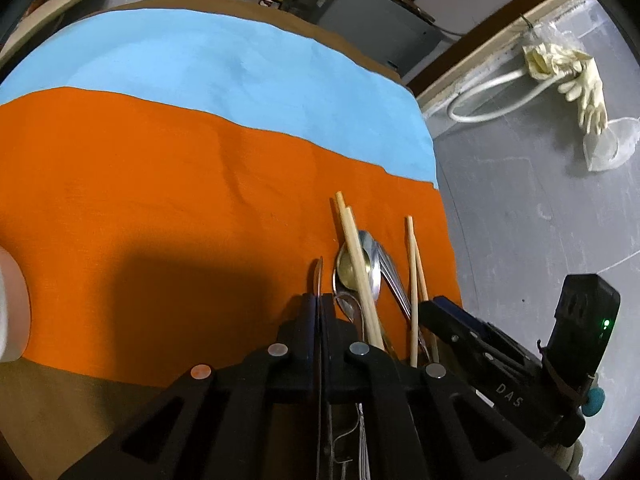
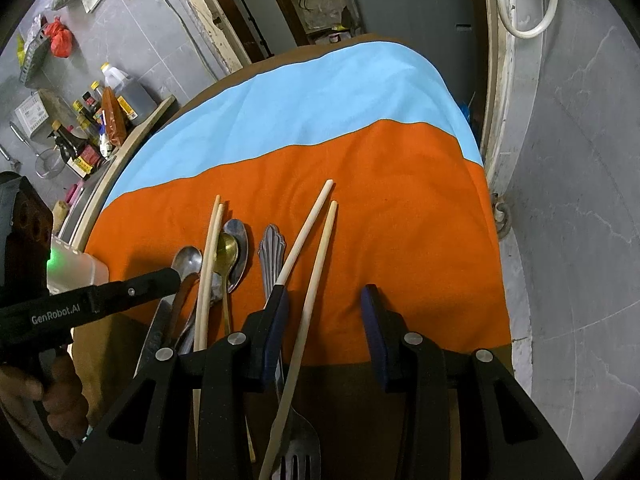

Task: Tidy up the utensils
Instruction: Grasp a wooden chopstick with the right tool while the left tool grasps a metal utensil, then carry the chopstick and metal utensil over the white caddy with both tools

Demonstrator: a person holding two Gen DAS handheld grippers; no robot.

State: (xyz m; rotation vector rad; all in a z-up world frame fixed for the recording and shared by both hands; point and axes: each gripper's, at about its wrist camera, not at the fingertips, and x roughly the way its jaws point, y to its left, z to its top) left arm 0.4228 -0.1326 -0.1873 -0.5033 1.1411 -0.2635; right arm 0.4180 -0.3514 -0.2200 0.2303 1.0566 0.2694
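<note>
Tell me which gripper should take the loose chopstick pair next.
Right. The right gripper is open over one of those chopsticks; the left gripper is shut on a knife.

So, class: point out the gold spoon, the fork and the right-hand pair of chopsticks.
gold spoon (image 2: 226, 245): right wrist view, on its bowl.
fork (image 2: 272, 241): right wrist view, on the patterned handle end.
right-hand pair of chopsticks (image 2: 321, 240): right wrist view, mid-shaft of the right stick.
</note>
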